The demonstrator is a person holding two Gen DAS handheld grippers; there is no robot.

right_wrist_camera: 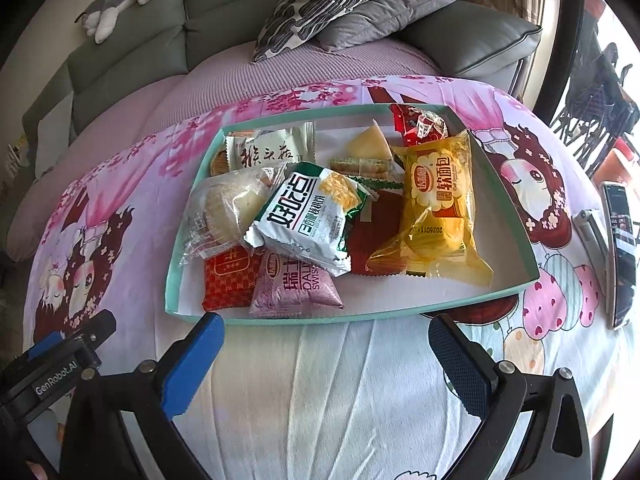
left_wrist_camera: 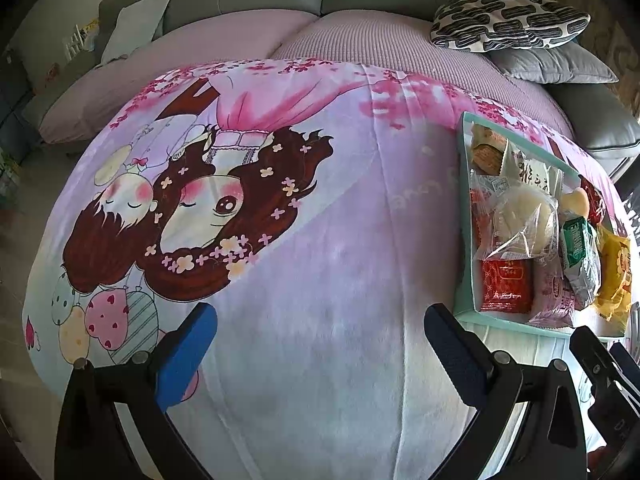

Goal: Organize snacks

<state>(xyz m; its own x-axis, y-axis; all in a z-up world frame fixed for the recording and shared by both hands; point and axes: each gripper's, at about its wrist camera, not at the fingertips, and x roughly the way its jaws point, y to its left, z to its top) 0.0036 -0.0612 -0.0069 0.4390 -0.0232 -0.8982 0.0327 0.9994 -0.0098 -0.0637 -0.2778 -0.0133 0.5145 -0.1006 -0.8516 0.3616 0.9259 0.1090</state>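
A shallow teal-rimmed box [right_wrist_camera: 304,316] sits on a cartoon-print cloth [right_wrist_camera: 320,380] and holds several wrapped snacks: a yellow bread pack [right_wrist_camera: 434,204], a white-green biscuit pack [right_wrist_camera: 308,216], a clear-wrapped cake [right_wrist_camera: 228,204], a pink Swiss-roll pack [right_wrist_camera: 294,286], a red pack [right_wrist_camera: 230,282]. The box also shows at the right of the left wrist view [left_wrist_camera: 466,216]. My right gripper [right_wrist_camera: 324,344] is open and empty just in front of the box's near rim. My left gripper [left_wrist_camera: 320,332] is open and empty over bare cloth, left of the box.
A phone [right_wrist_camera: 620,252] lies on the cloth right of the box. A grey sofa [right_wrist_camera: 132,48] with patterned [right_wrist_camera: 320,4] and grey cushions stands behind. A plush toy [right_wrist_camera: 120,0] lies on the sofa back. The left gripper's body [right_wrist_camera: 52,364] shows at the lower left.
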